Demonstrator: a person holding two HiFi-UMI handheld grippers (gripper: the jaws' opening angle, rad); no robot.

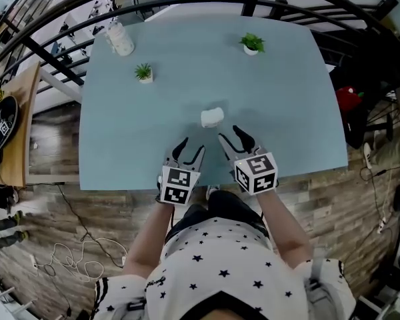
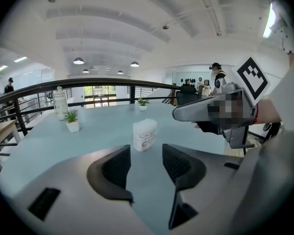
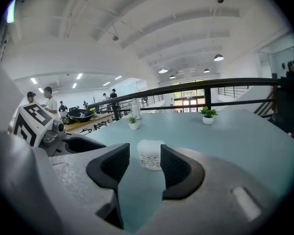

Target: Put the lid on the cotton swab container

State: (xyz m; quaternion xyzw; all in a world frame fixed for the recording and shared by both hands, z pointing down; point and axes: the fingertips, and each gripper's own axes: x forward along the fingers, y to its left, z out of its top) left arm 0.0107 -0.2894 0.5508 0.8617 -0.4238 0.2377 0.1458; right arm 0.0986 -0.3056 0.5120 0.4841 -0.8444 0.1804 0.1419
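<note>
The cotton swab container (image 1: 212,117), small, white and printed on its side, stands upright on the light blue table (image 1: 287,99), near the front middle. It also shows in the left gripper view (image 2: 144,134) and the right gripper view (image 3: 150,154). My left gripper (image 1: 191,149) is open over the table's front edge, a little short and left of the container. My right gripper (image 1: 230,135) is open just to the container's near right, not touching it. Both pairs of jaws hold nothing (image 2: 146,163) (image 3: 139,168). Whether the container's white top is a lid I cannot tell.
Two small potted plants (image 1: 144,73) (image 1: 252,43) and a clear jar (image 1: 120,39) stand further back on the table. A dark railing (image 1: 187,2) curves behind it. A wooden side table (image 1: 17,132) stands to the left. People stand in the background.
</note>
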